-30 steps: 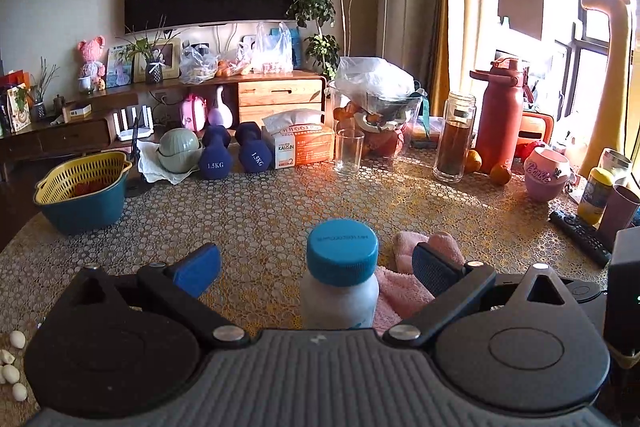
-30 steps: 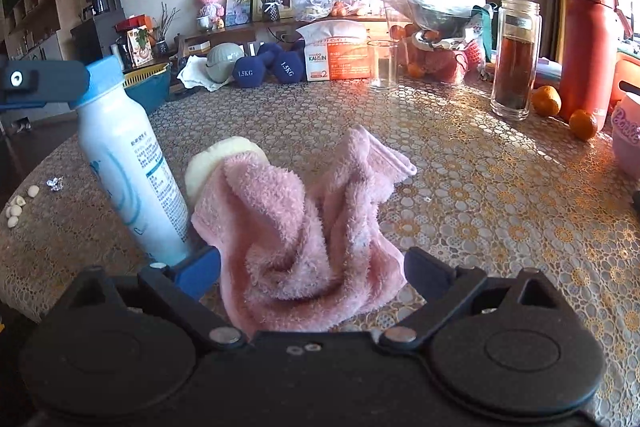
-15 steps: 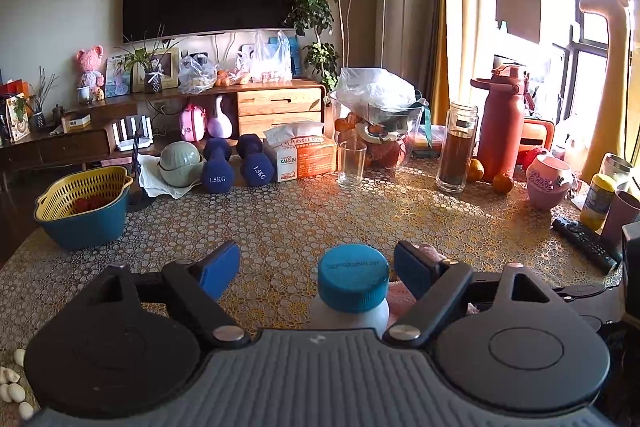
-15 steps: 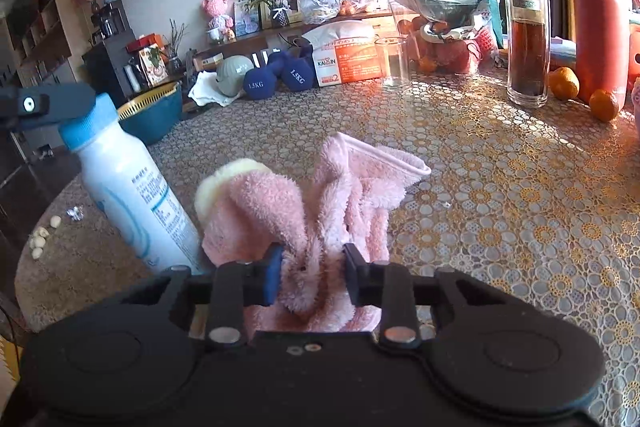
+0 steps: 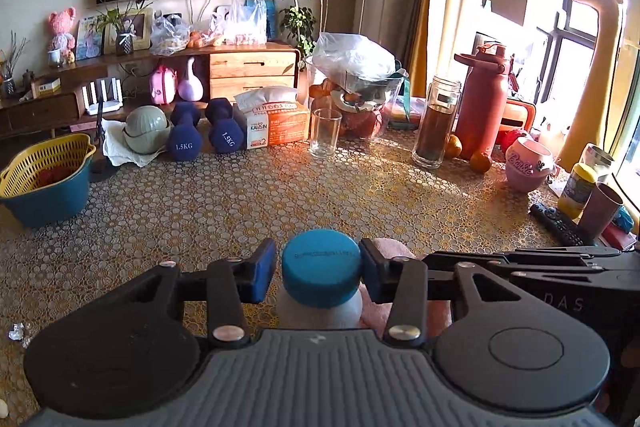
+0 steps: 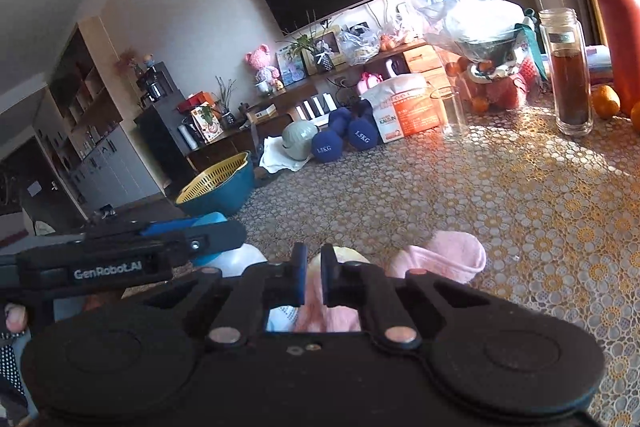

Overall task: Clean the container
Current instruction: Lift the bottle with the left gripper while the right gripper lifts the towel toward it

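Two grippers in play at the moment, both busy over the bench (image 5: pixel 360 195) with its gold lace-pattern cloth. My left gripper (image 5: pixel 318 269) is closing in around the blue cap (image 5: pixel 320 267) of a white plastic bottle (image 5: pixel 320 311); the blue pads are sitting on either side of the cap, and I honestly can't tell from the left wrist view whether they're actually squeezing it or just hugging it with a hair of gap. The bottle is standing upright near the front edge of the bench, right under that gripper.

My right gripper (image 6: pixel 312 277) is pinching a pink towel (image 6: pixel 440 255), with its fingers nearly pressed together and pink fabric bunched between them. One fold of the towel is poking out to the right of the fingers, lying on the cloth. In the right wrist view the bottle is showing just left of the towel, close enough that they look like they're touching, and the left gripper's arm is crossing above it.

Further back on the bench I'm seeing a clear drinking glass (image 5: pixel 325 133), a tall jar of dark liquid (image 5: pixel 435 125), a red flask (image 5: pixel 482 103), two navy dumbbells (image 5: pixel 204 137) marked 1.5KG, a tissue pack (image 5: pixel 276 125) and a teal basin with a yellow strainer (image 5: pixel 44 183) at the far left. A remote control (image 5: pixel 558 225) is lying off to the right.
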Motion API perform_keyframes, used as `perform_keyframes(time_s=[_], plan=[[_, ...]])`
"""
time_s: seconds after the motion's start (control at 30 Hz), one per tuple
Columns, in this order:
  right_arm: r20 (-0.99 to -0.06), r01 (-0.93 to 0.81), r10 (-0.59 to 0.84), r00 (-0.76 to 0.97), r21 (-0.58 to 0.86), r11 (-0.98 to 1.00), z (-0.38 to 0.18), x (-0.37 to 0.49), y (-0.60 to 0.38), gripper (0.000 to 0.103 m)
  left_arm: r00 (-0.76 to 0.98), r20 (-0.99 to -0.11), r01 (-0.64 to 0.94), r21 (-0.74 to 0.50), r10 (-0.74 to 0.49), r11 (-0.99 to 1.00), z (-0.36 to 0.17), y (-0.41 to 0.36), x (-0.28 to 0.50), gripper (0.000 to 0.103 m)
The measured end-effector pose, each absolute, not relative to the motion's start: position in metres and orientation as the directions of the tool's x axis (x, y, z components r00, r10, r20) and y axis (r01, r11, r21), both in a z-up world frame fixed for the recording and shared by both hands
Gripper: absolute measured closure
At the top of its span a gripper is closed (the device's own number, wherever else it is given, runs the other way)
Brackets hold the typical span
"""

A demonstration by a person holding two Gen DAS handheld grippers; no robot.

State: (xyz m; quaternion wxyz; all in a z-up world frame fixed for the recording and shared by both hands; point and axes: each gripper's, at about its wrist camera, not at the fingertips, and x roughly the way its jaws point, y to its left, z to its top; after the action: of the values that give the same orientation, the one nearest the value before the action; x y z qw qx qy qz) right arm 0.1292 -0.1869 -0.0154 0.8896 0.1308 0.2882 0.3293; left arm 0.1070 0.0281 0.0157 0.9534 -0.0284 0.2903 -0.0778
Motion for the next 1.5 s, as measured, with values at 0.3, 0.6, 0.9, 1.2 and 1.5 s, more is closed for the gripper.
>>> perform_keyframes(time_s=[0.3, 0.6, 0.9, 1.2, 1.5], plan=[[-0.537, -0.514, 0.613, 0.579, 0.343, 0.786, -0.040, 0.118, -0.187, 0.030, 0.816, -0.549, 0.155, -0.089, -0.178, 0.984, 0.015, 0.023, 0.105, 0.063], [-0.664, -0.478, 0.514, 0.543, 0.259, 0.840, -0.086, 0.120, -0.161, 0.017, 0.805, -0.562, 0.160, -0.101, -0.189, 0.982, 0.014, 0.024, 0.106, 0.064], [-0.621, -0.429, 0.556, 0.552, 0.361, 0.828, -0.082, 0.122, -0.173, 0.083, 0.795, -0.573, 0.156, -0.126, -0.200, 0.980, 0.015, 0.028, 0.110, 0.064], [-0.371, -0.412, 0.770, 0.519, 0.681, 0.605, -0.032, 0.136, -0.190, 0.085, 0.782, -0.587, 0.122, -0.185, -0.209, 0.975, 0.016, 0.039, 0.117, 0.063], [-0.494, -0.460, 0.698, 0.519, 0.527, 0.715, -0.055, 0.138, -0.162, 0.086, 0.776, -0.593, 0.140, -0.169, -0.214, 0.976, 0.018, 0.036, 0.117, 0.063]])
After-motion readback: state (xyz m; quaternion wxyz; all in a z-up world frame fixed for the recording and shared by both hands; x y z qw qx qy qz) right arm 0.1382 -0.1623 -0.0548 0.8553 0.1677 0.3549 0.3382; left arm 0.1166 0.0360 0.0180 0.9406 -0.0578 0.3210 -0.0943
